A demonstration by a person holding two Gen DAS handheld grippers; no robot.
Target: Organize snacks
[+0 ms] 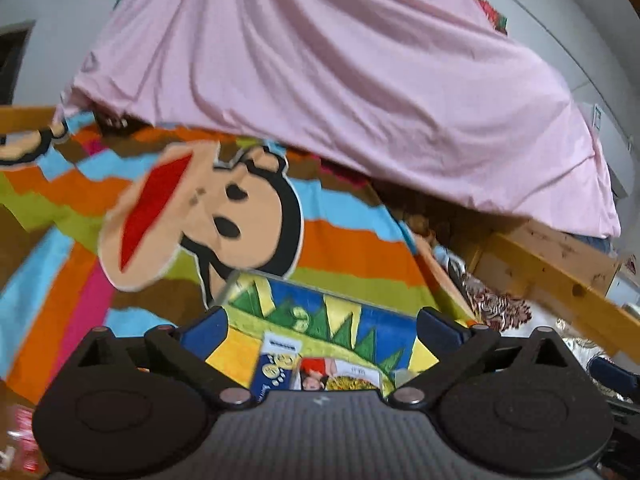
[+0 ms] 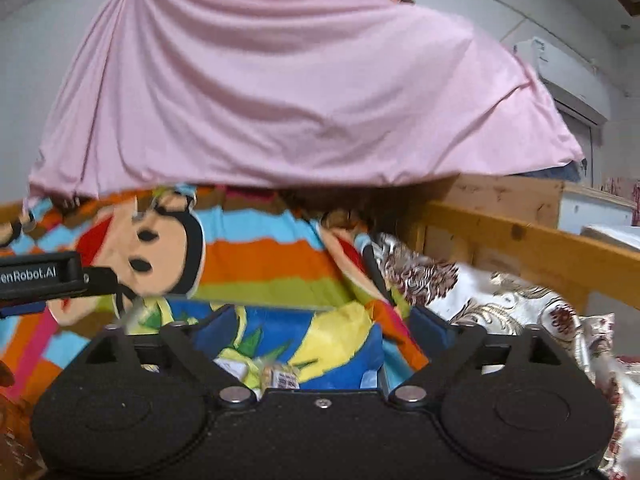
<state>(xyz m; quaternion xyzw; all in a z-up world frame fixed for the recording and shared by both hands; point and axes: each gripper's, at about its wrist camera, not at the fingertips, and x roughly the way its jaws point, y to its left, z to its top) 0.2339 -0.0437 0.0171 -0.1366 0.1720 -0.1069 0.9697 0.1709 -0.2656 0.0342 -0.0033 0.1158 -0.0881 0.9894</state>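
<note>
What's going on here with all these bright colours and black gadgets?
A person is sorting snacks on a bed, holding a two-finger tool in each hand. Both the left tool and the right tool are open and hold nothing. They hang over a blue and yellow box with snack packets inside. The box sits on a striped cartoon blanket, under a hanging pink sheet.
</note>
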